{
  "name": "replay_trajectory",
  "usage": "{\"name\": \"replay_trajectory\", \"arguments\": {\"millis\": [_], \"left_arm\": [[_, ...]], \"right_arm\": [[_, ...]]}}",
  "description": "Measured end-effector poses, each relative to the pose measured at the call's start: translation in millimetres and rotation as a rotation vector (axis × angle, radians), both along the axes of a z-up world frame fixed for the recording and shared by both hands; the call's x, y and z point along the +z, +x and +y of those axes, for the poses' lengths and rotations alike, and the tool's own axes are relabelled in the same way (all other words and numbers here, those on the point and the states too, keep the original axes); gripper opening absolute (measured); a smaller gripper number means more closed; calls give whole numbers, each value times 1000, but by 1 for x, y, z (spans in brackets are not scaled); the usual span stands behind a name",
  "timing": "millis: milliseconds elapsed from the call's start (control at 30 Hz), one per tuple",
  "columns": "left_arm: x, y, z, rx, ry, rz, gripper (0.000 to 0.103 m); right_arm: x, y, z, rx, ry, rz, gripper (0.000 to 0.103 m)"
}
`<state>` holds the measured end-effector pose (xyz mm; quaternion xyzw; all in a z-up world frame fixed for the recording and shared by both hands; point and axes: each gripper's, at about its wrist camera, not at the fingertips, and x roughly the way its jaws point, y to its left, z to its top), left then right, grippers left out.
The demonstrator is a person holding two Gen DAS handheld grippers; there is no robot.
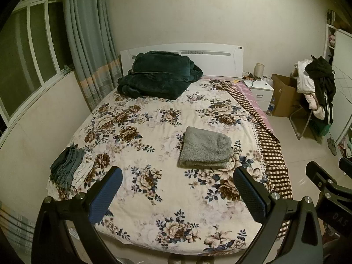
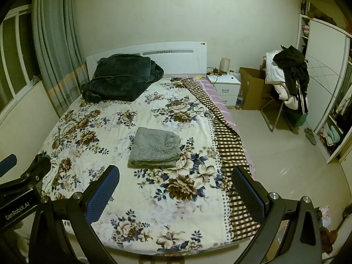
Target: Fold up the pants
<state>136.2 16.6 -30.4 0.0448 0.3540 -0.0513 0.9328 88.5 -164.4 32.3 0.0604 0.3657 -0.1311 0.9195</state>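
The grey fleece pants lie folded into a neat rectangle on the floral bedspread, right of the bed's middle; they also show in the right wrist view. My left gripper is open and empty, held above the foot of the bed, short of the pants. My right gripper is open and empty too, to the right of the left one and just short of the pants. The right gripper shows at the right edge of the left wrist view.
A dark green blanket is piled at the headboard. Folded grey and white clothes sit at the bed's front left corner. A nightstand, cardboard box and clothes-laden chair stand to the right.
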Motion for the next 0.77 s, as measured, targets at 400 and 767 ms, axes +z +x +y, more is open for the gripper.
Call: {"name": "replay_trajectory", "arguments": {"millis": [400, 767], "left_arm": [[0, 0, 0, 0, 2, 1, 103], [-1, -11, 5, 4, 5, -10, 103]], "right_arm": [[-1, -2, 0, 0, 2, 0, 103], [-1, -2, 1, -3, 1, 1, 103]]}}
